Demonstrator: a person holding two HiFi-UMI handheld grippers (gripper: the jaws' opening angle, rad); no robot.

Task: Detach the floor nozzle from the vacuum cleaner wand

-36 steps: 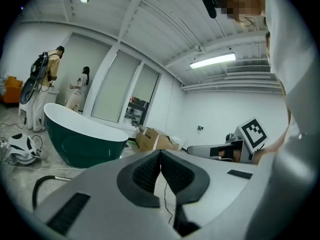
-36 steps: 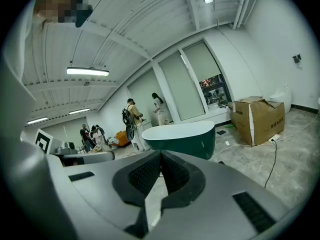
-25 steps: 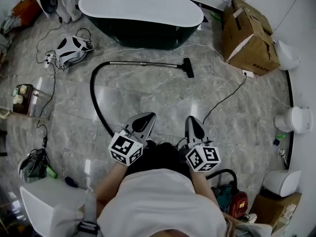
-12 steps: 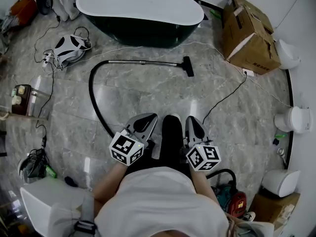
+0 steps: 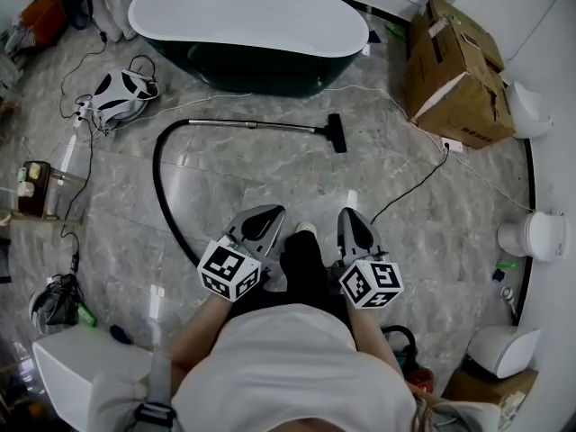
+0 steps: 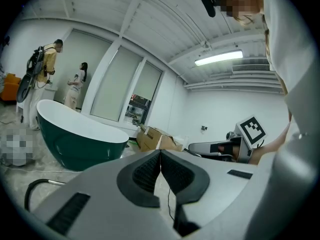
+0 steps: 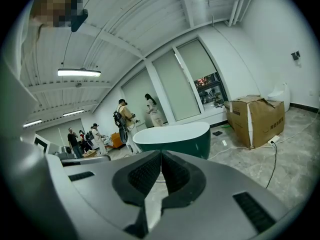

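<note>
The task has not begun in any visible way. The floor nozzle sits on the end of the wand, and the 2 lie joined on the marble floor, just in front of the bathtub. A black hose curves from the wand's other end back toward the person. Only a sliver of what looks like the vacuum cleaner body shows at the lower right.

The left gripper and the right gripper are held side by side in front of the person's body, well apart from the nozzle. Each gripper view shows the fingers clenched, pad against pad, with nothing between them.

What seems left is everything: getting within reach of the wand, opening the fingers, steadying the wand with 1 gripper and pulling the nozzle free with the other.

By count:
- 1 floor nozzle, 1 wand and 1 hose
- 2 grippers
- 1 bathtub
- 1 large open carton to the right of the tub
- 1 white-and-black device to its left, which I cannot identify
- 2 people beyond the tub in the left gripper view, with more figures farther off in the right gripper view, too small to count surely
</note>
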